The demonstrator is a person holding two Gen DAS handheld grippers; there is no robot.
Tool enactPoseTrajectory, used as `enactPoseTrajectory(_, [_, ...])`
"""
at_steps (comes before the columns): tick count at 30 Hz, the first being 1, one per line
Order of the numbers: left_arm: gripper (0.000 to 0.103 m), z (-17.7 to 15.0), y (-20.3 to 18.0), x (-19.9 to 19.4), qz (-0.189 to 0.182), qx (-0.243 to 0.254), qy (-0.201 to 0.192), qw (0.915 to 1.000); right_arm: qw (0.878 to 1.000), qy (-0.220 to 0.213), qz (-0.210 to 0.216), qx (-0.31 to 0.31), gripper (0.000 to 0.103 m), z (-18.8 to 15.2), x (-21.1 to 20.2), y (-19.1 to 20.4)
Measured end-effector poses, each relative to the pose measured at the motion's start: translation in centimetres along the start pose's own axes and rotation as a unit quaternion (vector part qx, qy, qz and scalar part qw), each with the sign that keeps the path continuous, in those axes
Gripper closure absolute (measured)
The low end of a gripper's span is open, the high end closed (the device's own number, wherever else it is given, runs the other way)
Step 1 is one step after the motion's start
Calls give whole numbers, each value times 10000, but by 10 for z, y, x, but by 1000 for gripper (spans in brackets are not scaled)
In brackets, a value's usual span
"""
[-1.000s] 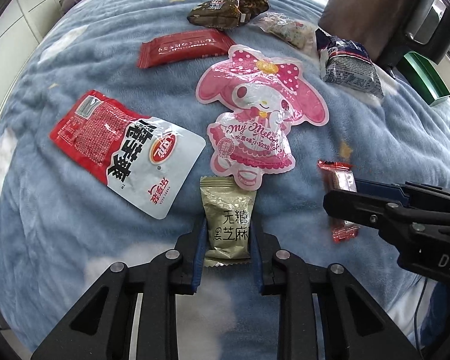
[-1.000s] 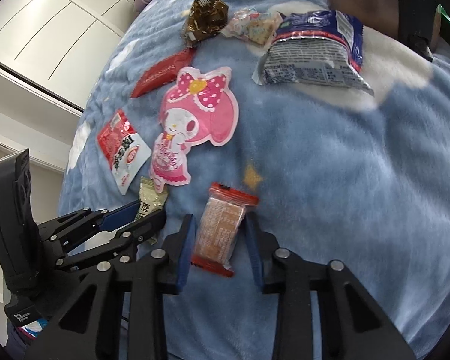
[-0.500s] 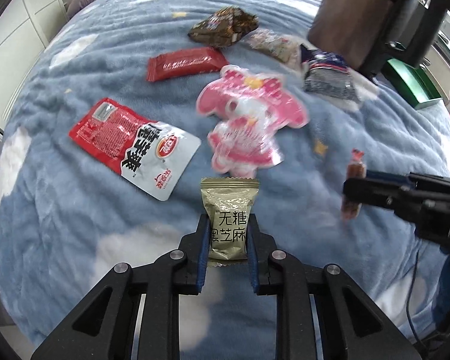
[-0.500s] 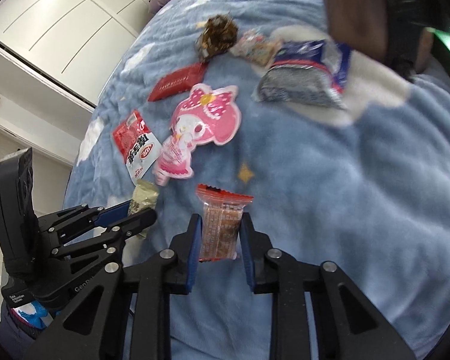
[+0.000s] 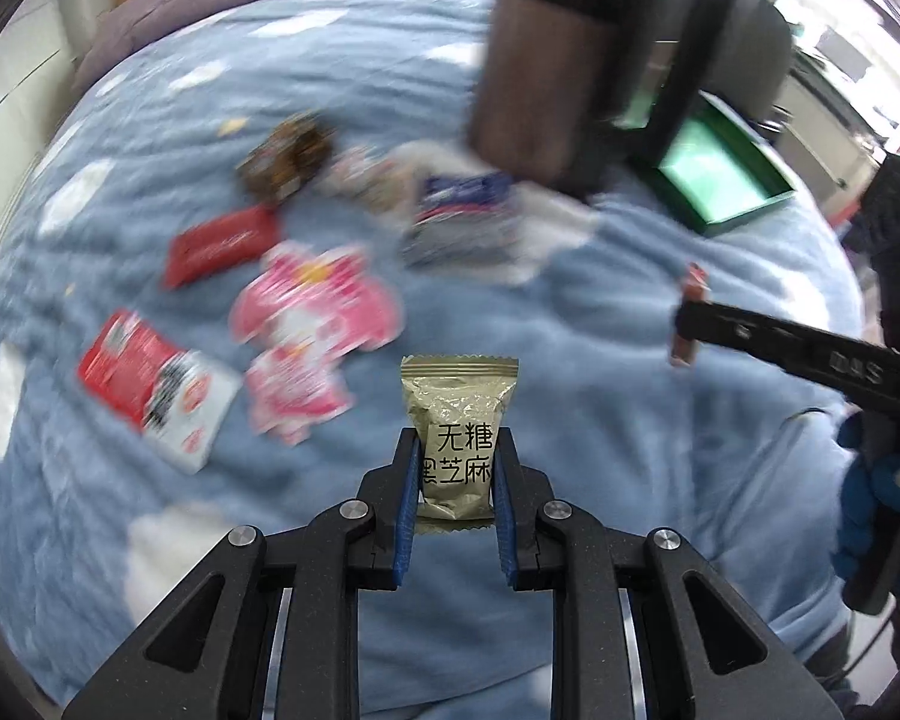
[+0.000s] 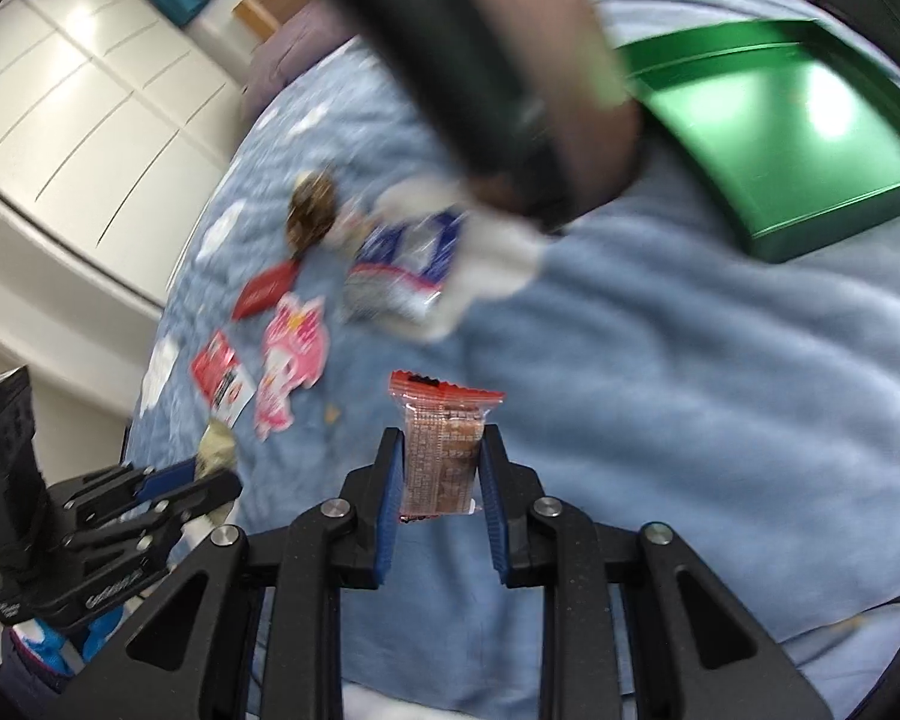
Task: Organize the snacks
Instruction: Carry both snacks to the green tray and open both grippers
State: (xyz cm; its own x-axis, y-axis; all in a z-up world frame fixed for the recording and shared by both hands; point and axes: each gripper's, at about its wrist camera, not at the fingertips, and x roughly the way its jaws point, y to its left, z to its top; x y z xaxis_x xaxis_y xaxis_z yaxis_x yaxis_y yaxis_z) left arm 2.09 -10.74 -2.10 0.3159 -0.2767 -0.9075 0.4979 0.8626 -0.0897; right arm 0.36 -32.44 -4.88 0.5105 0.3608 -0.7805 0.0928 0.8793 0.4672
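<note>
The left claw (image 5: 456,468) is clamped on an olive-gold sesame candy packet (image 5: 457,420), lifted clear of the blue cloud-print blanket (image 5: 600,360). The right claw (image 6: 441,468) pinches a red-ended clear snack bar (image 6: 444,438), also aloft. Toward 10 o'clock, motion blur smears the remaining snacks (image 5: 306,324), their labels unreadable. At 1 o'clock a dark blurred object (image 6: 510,60) hides part of the green tray (image 6: 780,120).

A: What kind of place was it?

B: It was a bedroom in a home. A fluffy blue blanket with white clouds (image 5: 600,372) covered a bed, and tall white built-in wardrobe doors (image 6: 72,114) stood beside it.
</note>
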Motion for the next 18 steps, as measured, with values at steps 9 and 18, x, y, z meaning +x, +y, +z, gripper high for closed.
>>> enactPoseTrajectory(9, [84, 73, -121, 2, -435, 1105, -319, 9924, 9934, -864, -683, 314, 99, 64, -62, -86])
enactPoseTrajectory(18, [84, 170, -210, 63, -338, 1410, -474, 9883, 9821, -1204, -1442, 150, 99, 140, -71, -156])
